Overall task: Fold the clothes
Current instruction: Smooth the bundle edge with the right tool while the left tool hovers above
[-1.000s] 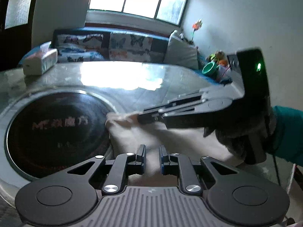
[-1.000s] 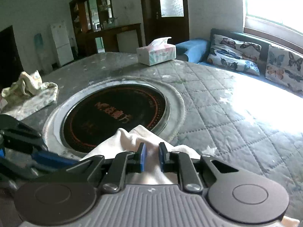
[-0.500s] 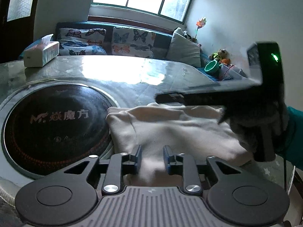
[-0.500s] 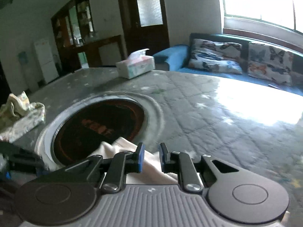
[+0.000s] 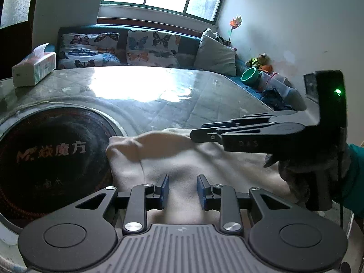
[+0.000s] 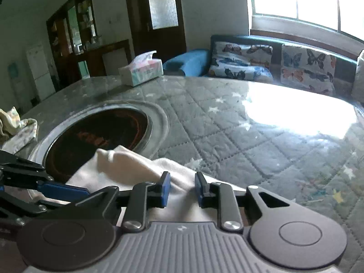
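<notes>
In the second before this, both claws had been nearly shut on the cream garment (image 5: pixel 182 166); by this moment their jaws had spread apart. To me that looked like a fold just laid down and released, so the next grasp had yet to be chosen.

The left gripper (image 5: pixel 183 190) stood partly open, its blue pads well apart, with nothing pinched between them. The cloth lay flat directly beneath and ahead of its fingers, and whether the pads brushed it I could not tell. To its left sat the dark round hotplate (image 5: pixel 52 157) set into the table (image 5: pixel 204 107), and the garment's rumpled far corner lapped over that plate's rim.

The right gripper (image 6: pixel 180 188) was likewise partly open and empty. A ridge of the garment (image 6: pixel 136 170) rose just ahead of its tips and ran between the fingers underneath. Seen from the left claw's side, the right gripper (image 5: pixel 193 135) came in from the right with its tips at the cloth's far edge, seemingly resting on the fabric rather than clamping it.

A tissue box (image 6: pixel 141 71) stood well beyond both claws, and a second crumpled cloth (image 6: pixel 16 127) lay far off to the right claw's left.
</notes>
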`<action>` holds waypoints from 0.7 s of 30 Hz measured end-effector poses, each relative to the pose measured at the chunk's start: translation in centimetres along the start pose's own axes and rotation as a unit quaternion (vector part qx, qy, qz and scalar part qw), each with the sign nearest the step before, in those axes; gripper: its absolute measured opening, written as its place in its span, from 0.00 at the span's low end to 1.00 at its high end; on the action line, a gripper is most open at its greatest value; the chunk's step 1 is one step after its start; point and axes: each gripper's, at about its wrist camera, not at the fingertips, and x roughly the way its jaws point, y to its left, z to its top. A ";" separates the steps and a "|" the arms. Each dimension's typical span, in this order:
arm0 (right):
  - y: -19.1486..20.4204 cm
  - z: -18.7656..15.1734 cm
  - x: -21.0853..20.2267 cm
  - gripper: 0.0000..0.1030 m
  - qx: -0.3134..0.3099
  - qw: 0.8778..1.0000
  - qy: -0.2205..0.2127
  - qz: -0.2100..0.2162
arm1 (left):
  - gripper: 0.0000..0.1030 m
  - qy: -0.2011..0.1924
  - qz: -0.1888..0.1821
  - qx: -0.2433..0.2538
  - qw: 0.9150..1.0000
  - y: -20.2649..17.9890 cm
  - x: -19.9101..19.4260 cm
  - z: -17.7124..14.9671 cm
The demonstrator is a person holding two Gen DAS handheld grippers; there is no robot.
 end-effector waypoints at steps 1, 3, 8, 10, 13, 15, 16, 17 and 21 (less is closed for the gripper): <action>0.0 0.0 -0.1 0.22 0.000 1.000 -0.001 0.000 | 0.29 -0.008 0.001 0.001 1.000 -0.1 0.0 0.5; -0.1 0.1 0.0 0.23 0.000 1.000 0.000 -0.008 | 0.29 -0.019 0.000 0.001 1.000 -0.2 0.4 1.6; -0.7 -0.1 0.3 0.30 0.013 1.000 0.007 -0.008 | 0.27 -0.015 0.008 -0.011 1.000 0.3 3.3 3.4; -0.8 -0.3 0.2 0.31 0.017 1.000 0.007 -0.008 | 0.26 -0.006 0.016 -0.024 1.000 0.8 4.9 3.6; -1.0 -0.5 0.1 0.35 0.022 1.000 0.005 -0.011 | 0.23 -0.010 0.037 -0.027 0.999 1.6 6.0 3.6; -1.4 -0.6 0.2 0.35 0.027 0.999 0.006 -0.015 | 0.23 -0.013 0.044 -0.021 0.999 1.7 5.8 3.3; -1.5 -0.6 0.2 0.35 0.030 0.999 0.007 -0.018 | 0.23 -0.015 0.051 -0.013 0.999 1.7 5.8 3.1; -1.7 -0.7 0.3 0.36 0.033 0.999 0.007 -0.019 | 0.26 -0.018 0.061 -0.001 0.998 1.6 5.8 3.0; -2.3 -0.6 0.4 0.37 0.044 0.999 0.003 -0.023 | 0.26 -0.023 0.062 0.002 0.998 1.7 5.8 2.9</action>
